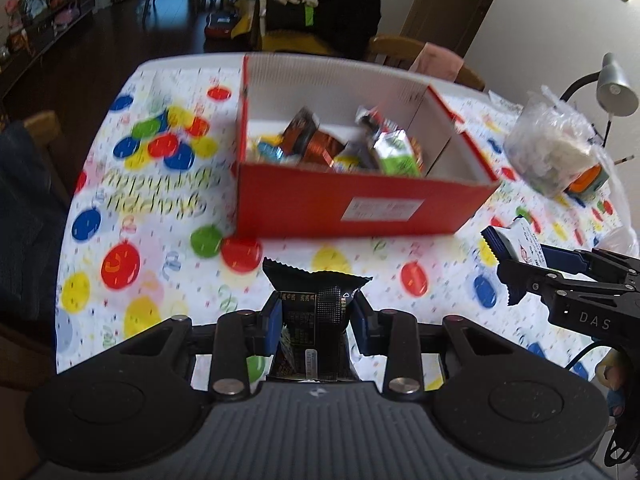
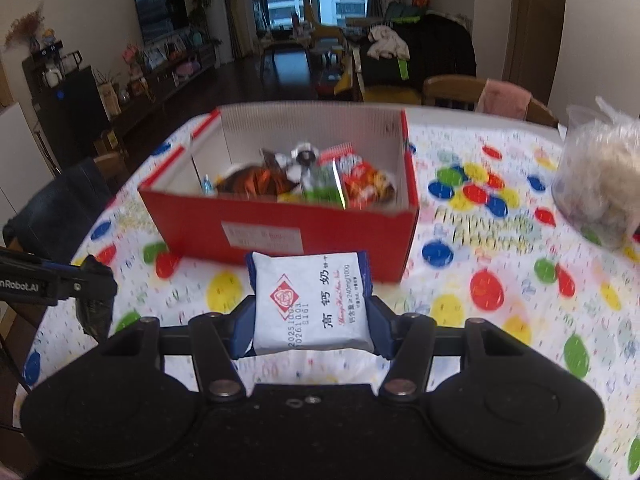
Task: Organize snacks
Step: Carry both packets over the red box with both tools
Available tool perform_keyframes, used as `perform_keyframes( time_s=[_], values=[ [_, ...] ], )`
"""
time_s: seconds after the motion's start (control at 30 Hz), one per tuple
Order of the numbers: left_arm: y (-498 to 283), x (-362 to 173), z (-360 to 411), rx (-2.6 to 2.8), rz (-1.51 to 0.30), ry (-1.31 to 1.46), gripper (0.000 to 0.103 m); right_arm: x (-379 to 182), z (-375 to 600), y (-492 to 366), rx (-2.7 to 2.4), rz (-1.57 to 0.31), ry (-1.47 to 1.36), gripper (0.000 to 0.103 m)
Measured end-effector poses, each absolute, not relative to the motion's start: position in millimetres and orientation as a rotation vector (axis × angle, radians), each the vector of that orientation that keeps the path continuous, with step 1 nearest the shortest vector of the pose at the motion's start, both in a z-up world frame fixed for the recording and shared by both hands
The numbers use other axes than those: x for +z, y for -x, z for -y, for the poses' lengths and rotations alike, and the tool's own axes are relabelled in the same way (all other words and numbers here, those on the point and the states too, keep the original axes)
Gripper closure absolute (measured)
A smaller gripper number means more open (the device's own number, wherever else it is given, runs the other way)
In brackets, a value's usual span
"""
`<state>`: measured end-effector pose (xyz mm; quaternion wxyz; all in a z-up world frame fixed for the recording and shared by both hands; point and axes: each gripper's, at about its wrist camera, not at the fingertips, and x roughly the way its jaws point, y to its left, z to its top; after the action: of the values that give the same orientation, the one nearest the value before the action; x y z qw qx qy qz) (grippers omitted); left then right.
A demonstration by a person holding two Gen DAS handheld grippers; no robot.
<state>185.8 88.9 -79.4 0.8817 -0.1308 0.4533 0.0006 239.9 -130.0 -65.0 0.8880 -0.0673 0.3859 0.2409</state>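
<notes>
Left wrist view: left gripper [image 1: 316, 316] pinches a black snack packet [image 1: 316, 308] between its blue pads, jaws narrowed on it, packet standing up past the fingertips, short of the red box [image 1: 352, 208]. Right wrist view: right gripper [image 2: 310, 316] clamps a white-and-blue milk-snack pack [image 2: 310, 300] by both side edges, jaws partly closed on it, pack flat between the pads, also on the near side of the red box. Both packs look light, soft, crinkly foil, likely slippery and crushable; side-edge or mid-body grip seems best, gentle squeeze. Red box sits on the balloon tablecloth [image 2: 480, 288], already holding mixed snacks [image 2: 320, 180]. Clear bag [image 2: 600, 184] stands right of the box.
</notes>
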Motion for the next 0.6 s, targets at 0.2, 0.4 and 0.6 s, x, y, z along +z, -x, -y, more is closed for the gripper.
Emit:
perform_keyframes(
  time_s=[0.2,0.4,0.6],
  values=[
    [-202,-57,-84,-0.011,-0.898,0.254,0.069,-48,129,-256,0.505,-0.761,0.14,0.047],
    [-222,-40,-84,-0.004,-0.869,0.26,0.069,-38,127,-274,0.514,-0.735,0.145,0.047],
    [-251,-27,-86,0.016,-0.849,0.245,0.069,-31,121,-302,0.516,-0.711,0.159,0.047]
  ],
)
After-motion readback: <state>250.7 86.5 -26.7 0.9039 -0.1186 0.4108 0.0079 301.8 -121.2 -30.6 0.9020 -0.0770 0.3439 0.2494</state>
